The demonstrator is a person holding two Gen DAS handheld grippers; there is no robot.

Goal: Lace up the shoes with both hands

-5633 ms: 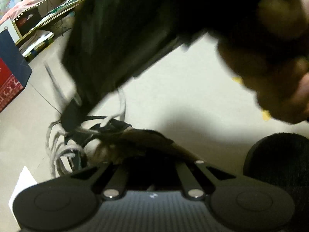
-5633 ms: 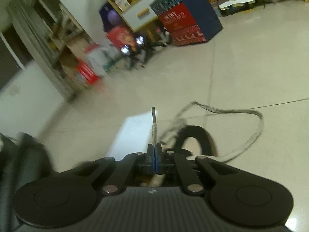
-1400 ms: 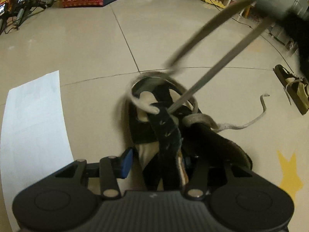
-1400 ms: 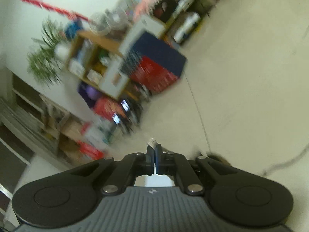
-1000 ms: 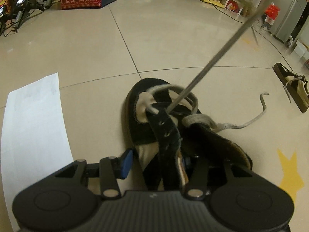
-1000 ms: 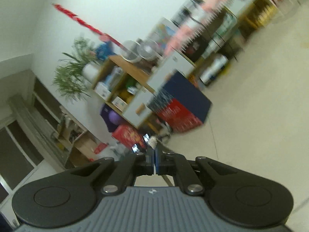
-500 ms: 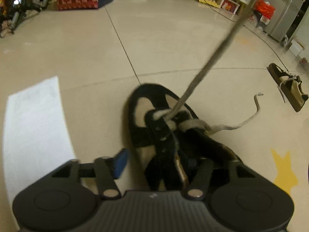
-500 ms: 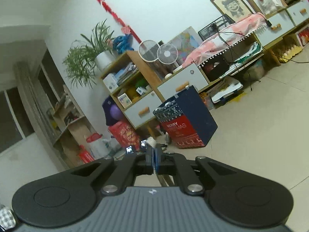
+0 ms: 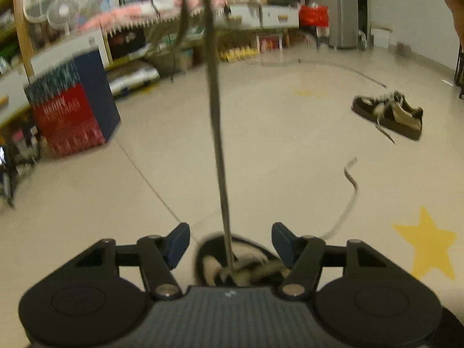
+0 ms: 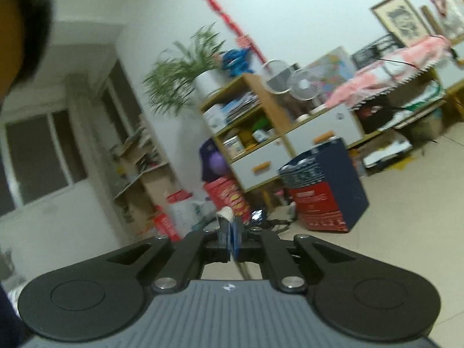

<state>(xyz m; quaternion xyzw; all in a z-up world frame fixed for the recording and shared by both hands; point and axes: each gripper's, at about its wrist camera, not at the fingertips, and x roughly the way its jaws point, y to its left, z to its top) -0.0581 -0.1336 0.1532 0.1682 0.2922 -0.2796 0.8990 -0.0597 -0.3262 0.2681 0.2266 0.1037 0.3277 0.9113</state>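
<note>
Shoe (image 9: 232,261), black with pale lining, lies on the floor (image 9: 261,145) directly below the left gripper (image 9: 230,243), only its rear opening and upper eyelets visible between the blue pads. Floor is pale beige tile with a dark grout line and a yellow star marking (image 9: 426,243) at right. A navy and red printed box (image 9: 72,110) stands at left near cluttered low shelving along the far wall; a second shoe (image 9: 388,113), black and tan, lies well apart at right.

One grey lace (image 9: 217,121) rises taut from the eyelets out of the top of the left view. A second lace end (image 9: 348,191) trails loose across the tile toward the right.

Left gripper: jaws are closing but stand apart, pads touching neither shoe nor lace, though the lace passes between them.

Right gripper (image 10: 230,239): clenched on a whitish lace tip (image 10: 225,214), which protrudes above the pads. It faces a wooden shelf unit (image 10: 246,121) with a potted plant (image 10: 185,72) on top; view is blurred.
</note>
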